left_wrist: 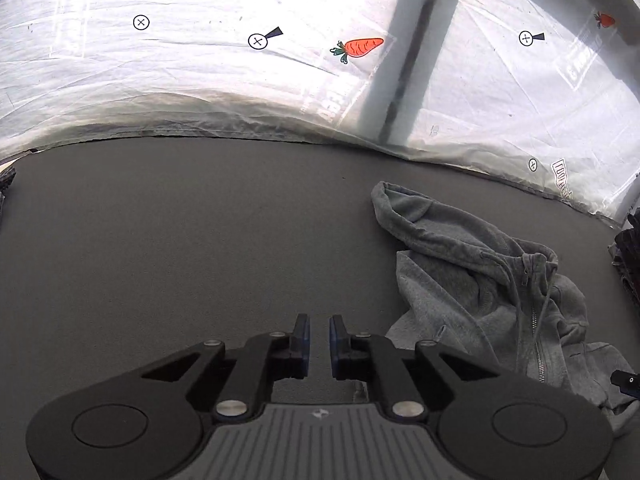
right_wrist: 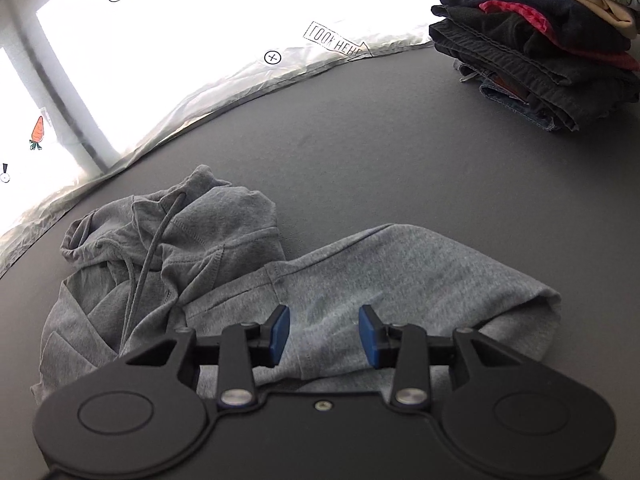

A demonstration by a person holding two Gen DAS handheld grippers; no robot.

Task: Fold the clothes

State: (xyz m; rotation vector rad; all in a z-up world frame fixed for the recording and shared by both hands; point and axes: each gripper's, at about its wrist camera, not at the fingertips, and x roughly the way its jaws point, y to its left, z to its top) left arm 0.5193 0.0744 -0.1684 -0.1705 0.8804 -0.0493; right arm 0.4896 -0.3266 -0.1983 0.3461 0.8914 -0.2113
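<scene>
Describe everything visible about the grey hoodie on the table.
The grey hoodie is heather-grey knit with a hood, drawcords and a metal front zipper. It lies crumpled and unfolded on the dark table, hood toward the far edge, one sleeve stretched out. The open right gripper hovers above that sleeve; no grip on it shows.

hoodie (right_wrist: 224, 264) lies on the table (right_wrist: 400, 152) before the right gripper (right_wrist: 324, 334), clothes stack (right_wrist: 536, 52) far right

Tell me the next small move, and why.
Probably lower the right gripper and close it on the hoodie: its jaws are open over the grey cloth and hold nothing. The hoodie lies crumpled on the table, and the left gripper is over bare table beside it.
</scene>
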